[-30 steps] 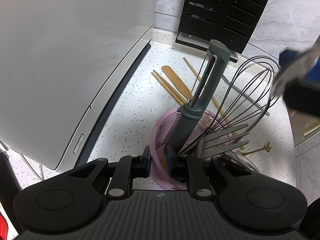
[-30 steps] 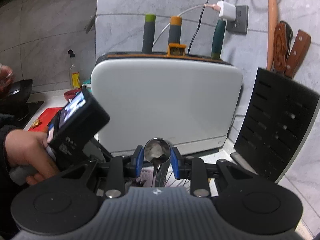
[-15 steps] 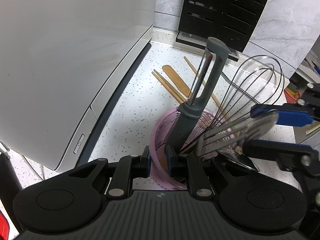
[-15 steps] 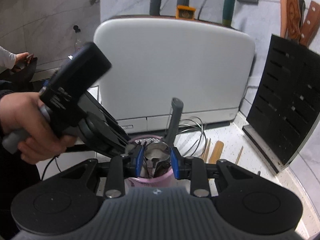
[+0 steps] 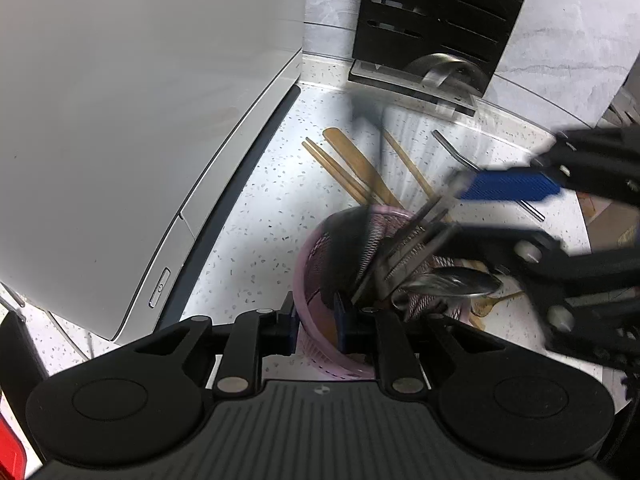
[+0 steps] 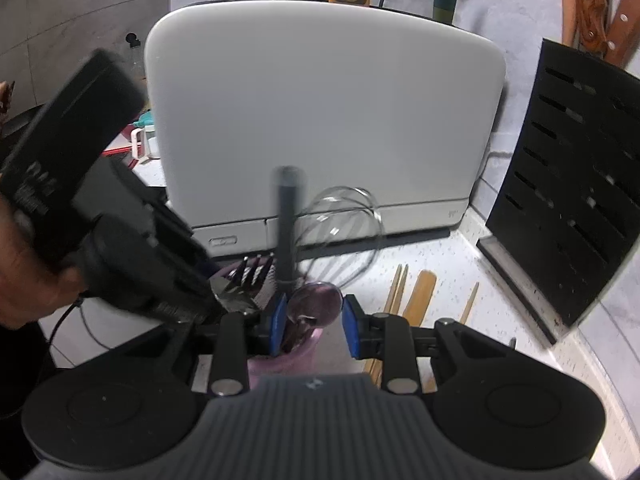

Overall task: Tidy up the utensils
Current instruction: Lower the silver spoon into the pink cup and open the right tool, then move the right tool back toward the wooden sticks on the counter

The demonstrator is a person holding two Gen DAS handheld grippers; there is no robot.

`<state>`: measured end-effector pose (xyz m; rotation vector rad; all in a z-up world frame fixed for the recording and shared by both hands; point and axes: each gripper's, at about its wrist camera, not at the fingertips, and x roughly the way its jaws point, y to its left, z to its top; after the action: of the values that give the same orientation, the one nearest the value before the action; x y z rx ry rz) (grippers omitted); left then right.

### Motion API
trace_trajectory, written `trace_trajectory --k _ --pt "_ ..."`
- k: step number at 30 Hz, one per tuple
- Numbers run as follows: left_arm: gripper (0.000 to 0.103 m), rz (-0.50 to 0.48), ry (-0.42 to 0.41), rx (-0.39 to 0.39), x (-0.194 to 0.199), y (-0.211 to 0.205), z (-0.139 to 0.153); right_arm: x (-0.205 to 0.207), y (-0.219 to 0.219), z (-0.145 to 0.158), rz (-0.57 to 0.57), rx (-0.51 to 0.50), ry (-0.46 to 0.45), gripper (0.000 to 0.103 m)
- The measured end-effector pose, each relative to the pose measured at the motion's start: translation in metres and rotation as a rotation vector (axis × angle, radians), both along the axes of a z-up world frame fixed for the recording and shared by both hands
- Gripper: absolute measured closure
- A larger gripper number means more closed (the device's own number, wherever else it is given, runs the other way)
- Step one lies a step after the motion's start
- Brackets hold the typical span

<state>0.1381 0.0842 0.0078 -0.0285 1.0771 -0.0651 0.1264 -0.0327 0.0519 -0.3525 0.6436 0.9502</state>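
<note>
A pink mesh utensil cup (image 5: 320, 344) stands on the speckled counter. My left gripper (image 5: 316, 316) is shut on its near rim. The cup holds forks (image 5: 416, 236), a grey-handled peeler (image 6: 286, 228) and a wire whisk (image 6: 344, 224), all blurred. A metal spoon (image 5: 452, 282) lies with its bowl at the cup's right rim. My right gripper (image 6: 314, 324) is open just over the cup (image 6: 280, 360), with the spoon bowl (image 6: 316, 304) between its blue pads, loose. Wooden chopsticks (image 5: 340, 172) and a wooden spatula (image 5: 360, 164) lie on the counter behind the cup.
A large white appliance (image 5: 132, 92) fills the left side. A black slotted knife block (image 5: 440, 12) stands at the back, also in the right wrist view (image 6: 580, 200). A metal utensil handle (image 5: 456, 148) lies right of the chopsticks.
My right gripper came down over the cup and opened, letting the spoon drop into it. The utensils in the cup are shaking. My left gripper has kept its hold on the rim.
</note>
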Motion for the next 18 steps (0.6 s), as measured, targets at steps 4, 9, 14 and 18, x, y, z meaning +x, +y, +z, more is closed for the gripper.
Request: trace_trajectory --k 4,9,14,18 --pt "0.082 -0.007 -0.007 0.006 -0.001 -0.002 0.000 0.014 0.014 -0.003 0.033 0.031 0.010 0.075" --pt "0.081 -0.013 -0.007 -0.006 -0.001 -0.001 0.000 0.025 0.021 -0.008 0.049 0.090 0.071 0.076" --pt "0.080 -0.008 0.001 -0.001 0.000 -0.001 -0.002 0.032 0.009 -0.010 0.003 0.122 0.131 0.060" --pt "0.078 -0.010 0.003 -0.005 0.000 0.001 -0.002 0.033 -0.014 0.005 -0.006 0.183 0.164 0.054"
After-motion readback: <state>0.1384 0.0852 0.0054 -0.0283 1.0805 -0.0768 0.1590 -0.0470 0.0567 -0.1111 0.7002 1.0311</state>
